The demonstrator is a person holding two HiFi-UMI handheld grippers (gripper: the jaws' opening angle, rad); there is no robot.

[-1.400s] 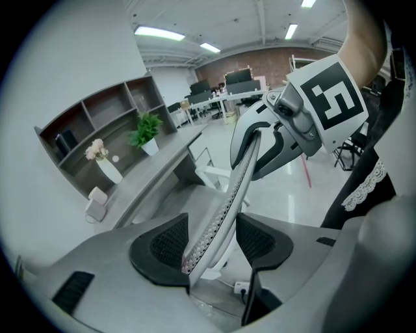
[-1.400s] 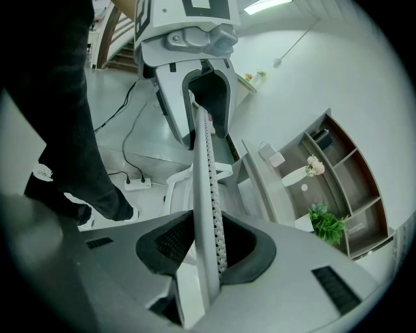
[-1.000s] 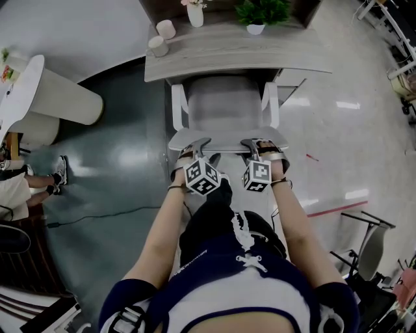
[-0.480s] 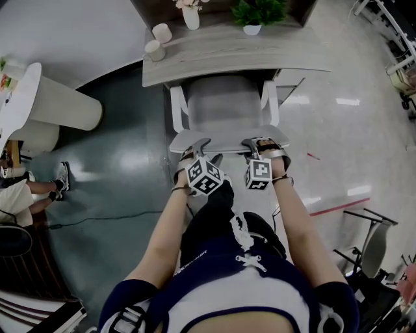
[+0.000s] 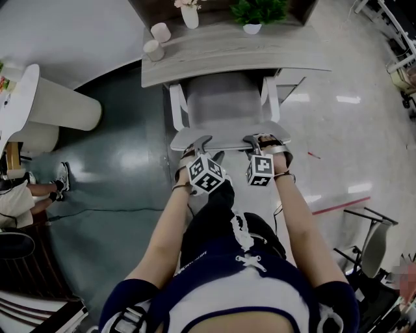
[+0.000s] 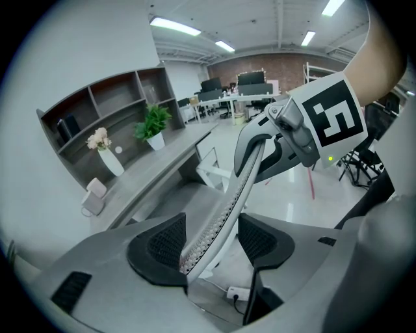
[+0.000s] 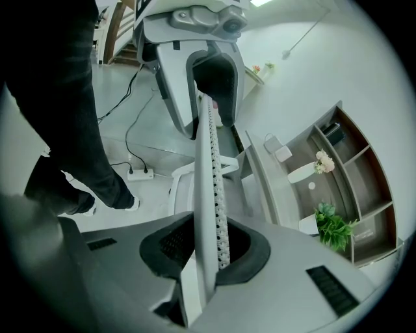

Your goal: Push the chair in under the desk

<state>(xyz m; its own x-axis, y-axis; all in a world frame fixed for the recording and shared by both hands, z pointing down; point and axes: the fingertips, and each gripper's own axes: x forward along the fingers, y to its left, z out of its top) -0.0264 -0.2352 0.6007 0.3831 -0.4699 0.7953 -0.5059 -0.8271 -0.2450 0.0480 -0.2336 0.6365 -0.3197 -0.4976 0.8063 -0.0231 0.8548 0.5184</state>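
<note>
A chair with a white frame stands facing the grey desk (image 5: 234,55), its seat (image 5: 224,104) partly beneath the desktop. The thin perforated top edge of its backrest (image 5: 229,135) runs across in front of me. My left gripper (image 5: 198,144) straddles that edge near its left end. There the backrest (image 6: 237,188) passes between wide jaws (image 6: 211,237), resting against one pad with a gap at the other. My right gripper (image 5: 258,142) is shut on the backrest (image 7: 209,162) near its right end, both pads (image 7: 170,246) against it.
On the desk stand a potted plant (image 5: 255,16), a vase (image 5: 190,14) and two small cylinders (image 5: 156,40). A white round table base (image 5: 62,97) and a seated person's feet (image 5: 58,175) are at the left. A cable (image 5: 97,214) crosses the floor. Another chair (image 5: 370,240) is at the right.
Both grippers stay on the backrest's top edge. The grippers, chair and desk have shifted slightly upward together in the head view; the chair shows no clear movement against the desk.
</note>
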